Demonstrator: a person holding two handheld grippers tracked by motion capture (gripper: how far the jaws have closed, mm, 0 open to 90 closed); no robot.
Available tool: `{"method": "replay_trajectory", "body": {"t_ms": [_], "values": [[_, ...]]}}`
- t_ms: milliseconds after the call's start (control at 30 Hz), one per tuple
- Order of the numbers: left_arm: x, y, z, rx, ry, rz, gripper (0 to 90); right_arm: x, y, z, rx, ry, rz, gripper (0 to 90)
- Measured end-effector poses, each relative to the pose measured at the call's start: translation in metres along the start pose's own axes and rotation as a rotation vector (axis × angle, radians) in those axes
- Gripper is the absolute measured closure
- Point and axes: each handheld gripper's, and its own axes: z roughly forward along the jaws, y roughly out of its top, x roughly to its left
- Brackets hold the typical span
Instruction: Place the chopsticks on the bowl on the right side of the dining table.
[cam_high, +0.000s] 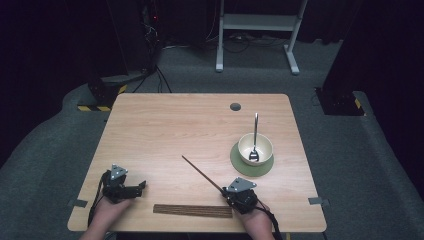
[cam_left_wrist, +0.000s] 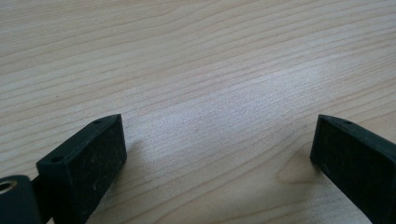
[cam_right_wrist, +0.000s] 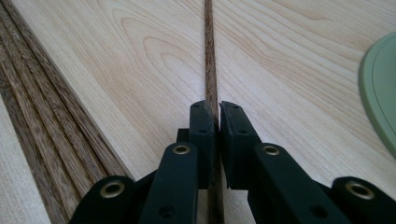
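Currently, going from the left, the left claw (cam_high: 141, 185) is seen resting near the front left corner of the tabletop (cam_high: 165, 125), with its jaws set wide apart and nothing but bare wood grain between them in the left gripper view; it is judged to be idle, waiting for a turn. Next along, a flat bundle of dark wooden sticks (cam_high: 192, 210) is laid parallel to the front edge, just beside the right hand. From it, one single wooden stick (cam_high: 201, 173) has been singled out: it slants across the tabletop toward the middle, and its near end is clamped between the jaws of the right claw (cam_high: 224, 190). In the right gripper view that stick (cam_right_wrist: 209, 56) is seen running straight out from the closed jaws, with the bundle (cam_right_wrist: 42, 121) lying to the side and the rim of the green mat (cam_right_wrist: 380, 88) at the far edge of the picture. Further right, toward the right edge, a cream bowl (cam_high: 255, 149) is set on the round green mat (cam_high: 239, 162), and a metal spoon (cam_high: 255, 137) is stood in the bowl with its handle pointing up and away.

So the pick-up of one stick is judged done. Whether the stick is lifted or lies on the wood cannot be told. The carrying and placing, probably beside or at the bowl, is judged to be left, as is the second stick of a pair.
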Motion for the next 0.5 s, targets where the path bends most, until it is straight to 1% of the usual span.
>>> {"method": "replay_trajectory", "body": {"t_ms": [100,167,267,300,367,500], "values": [[0.000,0.000,0.000,0.000,-0.001,0.001,3.5,0.001,0.003,-0.003,-0.012,-0.005,-0.014,84.1],[0.000,0.000,0.000,0.000,-0.001,0.002,3.5,0.002,0.007,-0.010,-0.044,-0.017,-0.024,84.1],[0.000,0.000,0.000,0.000,-0.001,0.001,3.5,0.001,0.010,-0.018,-0.069,-0.039,-0.032,84.2],[0.000,0.000,0.000,0.000,-0.001,0.001,3.5,0.001,0.010,-0.018,-0.069,-0.039,-0.032,84.2],[0.000,0.000,0.000,0.000,-0.001,0.002,3.5,-0.001,0.010,-0.025,-0.093,-0.047,-0.028,84.2],[0.000,0.000,0.000,0.000,-0.001,0.002,3.5,-0.004,0.011,-0.031,-0.112,-0.056,-0.019,84.1]]}}
